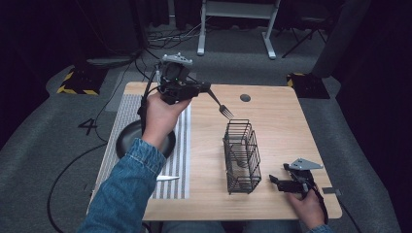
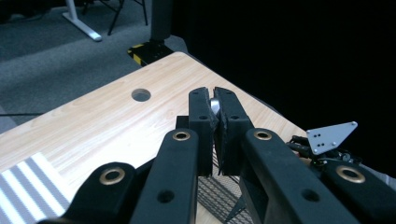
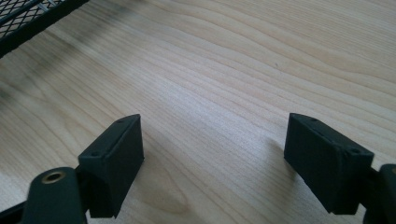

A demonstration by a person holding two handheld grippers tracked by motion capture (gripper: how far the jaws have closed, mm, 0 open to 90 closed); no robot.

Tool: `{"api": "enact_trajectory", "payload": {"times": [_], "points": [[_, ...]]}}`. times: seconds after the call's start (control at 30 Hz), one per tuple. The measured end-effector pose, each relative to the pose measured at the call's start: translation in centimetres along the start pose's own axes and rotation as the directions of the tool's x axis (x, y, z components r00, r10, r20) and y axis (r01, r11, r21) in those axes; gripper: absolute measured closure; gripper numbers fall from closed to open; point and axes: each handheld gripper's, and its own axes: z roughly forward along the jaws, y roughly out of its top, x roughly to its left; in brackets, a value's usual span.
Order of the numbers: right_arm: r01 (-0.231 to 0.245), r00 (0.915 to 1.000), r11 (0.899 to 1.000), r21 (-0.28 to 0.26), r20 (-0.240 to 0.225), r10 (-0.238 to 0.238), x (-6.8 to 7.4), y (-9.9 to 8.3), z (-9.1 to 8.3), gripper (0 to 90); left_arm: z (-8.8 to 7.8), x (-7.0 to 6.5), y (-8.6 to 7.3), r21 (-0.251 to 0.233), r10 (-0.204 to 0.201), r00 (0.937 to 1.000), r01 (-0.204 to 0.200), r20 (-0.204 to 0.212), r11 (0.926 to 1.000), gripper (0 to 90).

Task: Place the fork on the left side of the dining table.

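Right hand-held gripper agape, wire basket, fork above

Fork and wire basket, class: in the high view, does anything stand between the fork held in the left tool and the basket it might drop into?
Nothing visible does. The left tool holds the fork in the air, tines down, just above and behind the wire basket, whose top is open. The right tool rests open on the table, beside the basket.
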Motion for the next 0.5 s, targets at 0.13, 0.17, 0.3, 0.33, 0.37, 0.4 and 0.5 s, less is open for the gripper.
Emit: {"api": "enact_trajectory", "payload": {"times": [0.13, 0.17, 0.3, 0.33, 0.37, 0.4, 0.5], "points": [[-0.004, 1.0000, 1.000, -0.001, 0.005, 0.004, 0.0, 0.0, 0.1, 19.7, -1.3, 1.3, -0.2, -0.017, -0.007, 0.9999, 0.007, -0.016, 0.9998, 86.6], [-0.005, 1.0000, 1.000, -0.001, 0.006, 0.005, 0.0, 0.0, 0.1, 19.7, -1.4, 1.5, -0.3, -0.013, -0.007, 0.9998, 0.007, -0.018, 0.9999, 86.7], [-0.008, 0.9999, 1.000, -0.001, 0.009, 0.008, 0.0, 0.1, 0.1, 19.7, -1.7, 2.7, -0.5, -0.018, -0.012, 0.9995, 0.012, -0.030, 0.9998, 86.6], [-0.008, 0.9999, 1.000, 0.000, 0.010, 0.008, 0.0, 0.1, 0.1, 19.7, -1.8, 2.9, -0.6, -0.022, -0.016, 0.9995, 0.015, -0.028, 0.9996, 86.7], [-0.009, 0.9999, 1.000, -0.001, 0.010, 0.009, 0.1, 0.1, 0.1, 19.7, -1.8, 2.9, -0.6, -0.022, -0.016, 0.9995, 0.015, -0.028, 0.9996, 86.7], [-0.009, 0.9999, 1.000, 0.000, 0.011, 0.009, 0.1, 0.1, 0.1, 19.7, -2.0, 3.6, -0.8, -0.029, -0.023, 0.9993, 0.022, -0.028, 0.9993, 86.7], [-0.010, 0.9999, 1.000, 0.000, 0.012, 0.010, 0.1, 0.1, 0.1, 19.7, -2.2, 4.9, -1.2, -0.025, -0.031, 0.9983, 0.030, -0.050, 0.9992, 86.6]]}}
